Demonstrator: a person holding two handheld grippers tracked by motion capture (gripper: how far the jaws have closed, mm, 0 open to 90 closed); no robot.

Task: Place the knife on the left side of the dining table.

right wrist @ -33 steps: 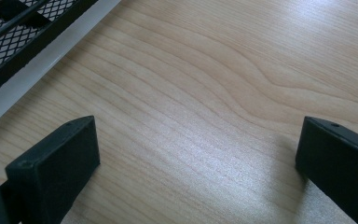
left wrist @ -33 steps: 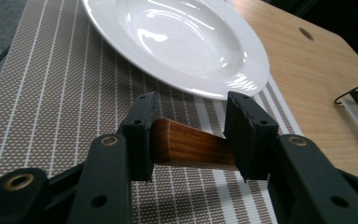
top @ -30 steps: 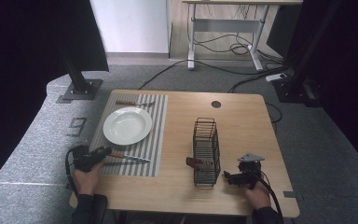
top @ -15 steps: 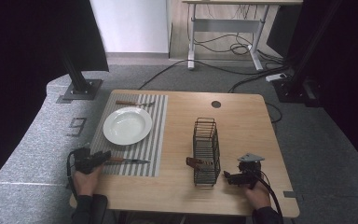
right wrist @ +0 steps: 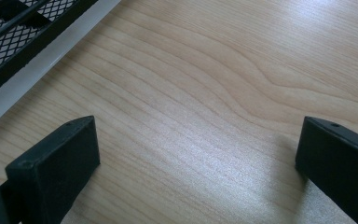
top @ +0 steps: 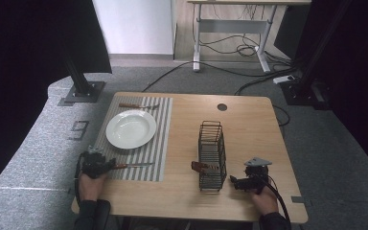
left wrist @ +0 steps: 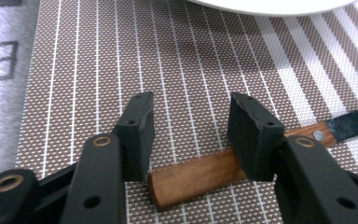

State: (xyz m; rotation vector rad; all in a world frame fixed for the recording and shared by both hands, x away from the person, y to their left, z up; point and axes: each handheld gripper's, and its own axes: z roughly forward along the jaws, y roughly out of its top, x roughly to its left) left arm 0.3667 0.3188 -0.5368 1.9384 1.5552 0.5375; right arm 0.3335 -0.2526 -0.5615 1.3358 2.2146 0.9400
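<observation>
Looks like a lab or studio: black curtains (top: 24,43), grey carpet (top: 182,76), loose cables (top: 230,48), stand base (top: 81,91).

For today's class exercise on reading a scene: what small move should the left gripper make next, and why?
Probably draw the left gripper back off the knife: its jaws stand open, the wooden handle lies flat on the striped placemat below the white plate, apparently placed already.

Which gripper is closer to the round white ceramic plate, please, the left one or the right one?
Left. The left gripper sits just below the round white ceramic plate, on the striped placemat. The right gripper rests across the table, beyond the black wire rack.
</observation>
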